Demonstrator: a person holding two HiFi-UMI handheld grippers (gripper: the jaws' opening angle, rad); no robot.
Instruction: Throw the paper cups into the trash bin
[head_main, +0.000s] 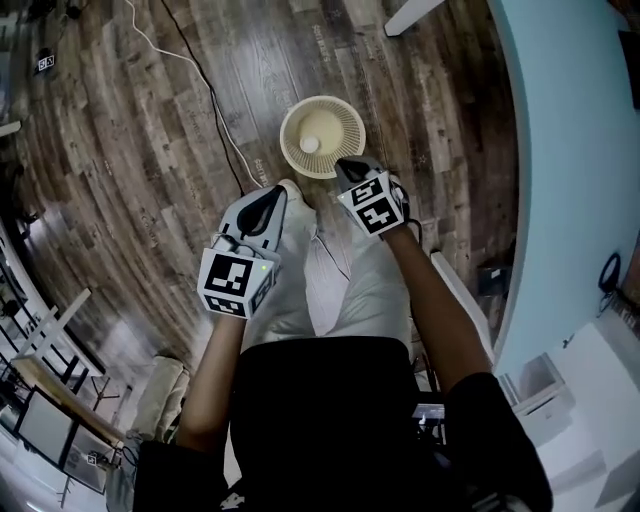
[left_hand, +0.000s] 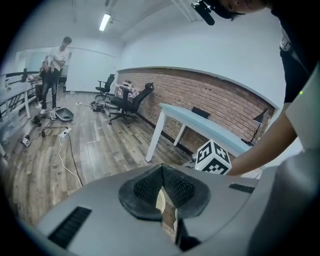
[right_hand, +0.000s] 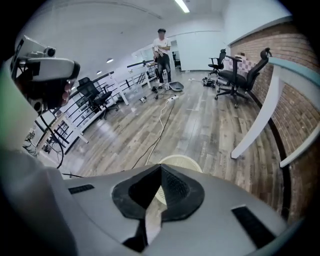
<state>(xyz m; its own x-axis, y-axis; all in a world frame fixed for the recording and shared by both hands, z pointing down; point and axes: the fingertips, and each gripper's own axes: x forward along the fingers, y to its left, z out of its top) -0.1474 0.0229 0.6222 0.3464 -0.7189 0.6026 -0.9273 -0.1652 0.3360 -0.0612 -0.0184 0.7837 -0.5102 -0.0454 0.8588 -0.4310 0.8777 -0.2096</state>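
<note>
Paper cup: light, thin-walled, crushes easily. Take by side wall near rim, soft squeeze.
Bin (head_main: 345, 115) stands on floor (head_main: 150, 150). Small white round thing inside, likely cup (head_main: 310, 145), already in.
Left gripper (head_main: 272, 192): jaws together, nothing held.
Right gripper (head_main: 348, 165): jaws together, nothing held.
Both hang above bin, clear of it. Right gripper tip just beside bin rim in head view, left further off.
No other cup in view.

Dark wood-plank floor (left_hand: 100, 145) runs under a pale-topped table (left_hand: 192, 119) on white legs beside a red brick wall (left_hand: 200, 92). Black office chairs (left_hand: 129, 102) stand farther off; a strip light (left_hand: 104, 22) glows on the white ceiling.
</note>
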